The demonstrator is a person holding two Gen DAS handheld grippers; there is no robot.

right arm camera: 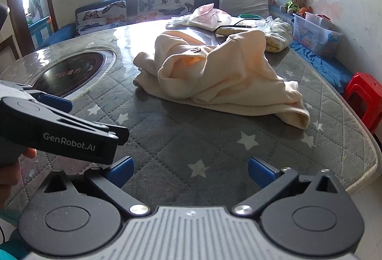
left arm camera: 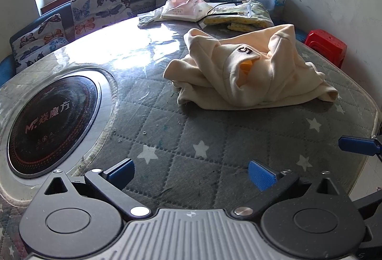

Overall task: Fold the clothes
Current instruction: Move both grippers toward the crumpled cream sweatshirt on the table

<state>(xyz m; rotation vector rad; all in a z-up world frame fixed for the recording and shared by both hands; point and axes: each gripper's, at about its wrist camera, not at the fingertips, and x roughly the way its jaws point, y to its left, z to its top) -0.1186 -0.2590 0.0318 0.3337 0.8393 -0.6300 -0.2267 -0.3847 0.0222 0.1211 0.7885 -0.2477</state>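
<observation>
A cream garment [left arm camera: 248, 69] with an orange lining and a dark "5" mark lies crumpled on the grey star-quilted table cover [left arm camera: 191, 131]. It also shows in the right wrist view [right arm camera: 219, 78]. My left gripper [left arm camera: 191, 174] is open and empty, low over the cover, well short of the garment. My right gripper [right arm camera: 191, 173] is open and empty, also short of the garment. The left gripper's black body [right arm camera: 59, 126] shows at the left of the right wrist view. A blue fingertip of the right gripper [left arm camera: 358, 145] shows at the right edge of the left wrist view.
A round black induction hob [left arm camera: 50, 121] is set in the table at left. Bags and a yellow folded cloth [left arm camera: 241, 14] lie at the far side. A red stool [right arm camera: 365, 95] stands off the right edge. A bench with butterfly cushions [right arm camera: 164, 2] runs behind.
</observation>
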